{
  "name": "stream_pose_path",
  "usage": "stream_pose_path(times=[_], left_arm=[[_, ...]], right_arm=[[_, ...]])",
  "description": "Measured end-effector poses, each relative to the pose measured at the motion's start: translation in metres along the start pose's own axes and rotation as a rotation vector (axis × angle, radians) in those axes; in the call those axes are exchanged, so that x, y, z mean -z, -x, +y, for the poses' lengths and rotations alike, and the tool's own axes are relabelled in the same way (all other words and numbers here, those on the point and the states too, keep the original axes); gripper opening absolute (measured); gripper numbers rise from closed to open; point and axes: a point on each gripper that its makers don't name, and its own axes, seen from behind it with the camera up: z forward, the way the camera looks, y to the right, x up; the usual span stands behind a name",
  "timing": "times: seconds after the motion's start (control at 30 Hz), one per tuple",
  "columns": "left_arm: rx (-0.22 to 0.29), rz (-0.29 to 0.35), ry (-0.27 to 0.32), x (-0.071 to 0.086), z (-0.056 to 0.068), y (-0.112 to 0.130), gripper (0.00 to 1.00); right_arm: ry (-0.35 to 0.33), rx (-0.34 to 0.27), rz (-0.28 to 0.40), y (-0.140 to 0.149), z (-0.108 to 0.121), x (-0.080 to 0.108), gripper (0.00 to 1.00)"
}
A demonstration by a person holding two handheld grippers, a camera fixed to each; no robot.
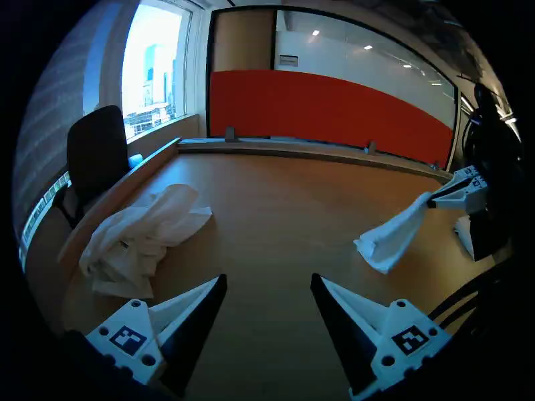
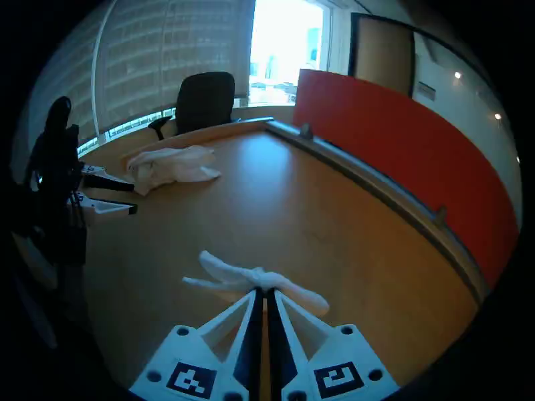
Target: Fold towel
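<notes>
A white towel (image 2: pixel 254 279) hangs bunched from my right gripper (image 2: pixel 265 293), whose fingers are shut on it just above the wooden table (image 2: pixel 281 200). In the left gripper view that same towel (image 1: pixel 391 237) droops from the right gripper (image 1: pixel 435 200) at the right side. My left gripper (image 1: pixel 269 281) stands open over the table with nothing between its fingers; in the right gripper view the left gripper (image 2: pixel 124 197) is at the far left, held by a person. A crumpled pile of white towels (image 1: pixel 137 237) lies at the table's left edge, and this towel pile (image 2: pixel 170 167) is seen across the table too.
A black office chair (image 1: pixel 97 157) stands behind the table by the window (image 1: pixel 154 67). A red partition (image 1: pixel 334 113) runs along the table's far edge. The black chair (image 2: pixel 204 100) sits beyond the pile in the right gripper view.
</notes>
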Motion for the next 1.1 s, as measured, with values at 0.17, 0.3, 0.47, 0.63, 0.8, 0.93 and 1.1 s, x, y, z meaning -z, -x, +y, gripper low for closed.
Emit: stream_pose_path(times=[0.17,0.3,0.47,0.63,0.8,0.93,1.1], left_arm=[[-0.005,0.009,0.005,0.001,0.002,-0.005,0.93],[-0.007,0.012,0.01,0.001,0.005,-0.007,0.93],[-0.011,0.016,0.02,0.001,0.01,-0.009,0.93],[-0.015,0.018,0.027,0.002,0.012,-0.011,0.93],[-0.017,0.018,0.033,0.001,0.014,-0.013,0.93],[-0.022,0.021,0.04,0.0,0.017,-0.015,0.93],[-0.031,0.023,0.046,-0.002,0.021,-0.018,0.93]], right_arm=[[0.015,0.028,0.034,-0.025,0.008,0.013,0.06],[0.03,0.035,0.047,-0.035,0.015,0.021,0.06],[0.053,0.025,0.058,-0.04,0.022,0.028,0.06],[0.065,0.008,0.071,-0.042,0.027,0.035,0.05],[0.08,0.0,0.075,-0.04,0.035,0.044,0.05],[0.092,-0.005,0.078,-0.039,0.043,0.054,0.05],[0.111,-0.021,0.085,-0.036,0.054,0.067,0.05]])
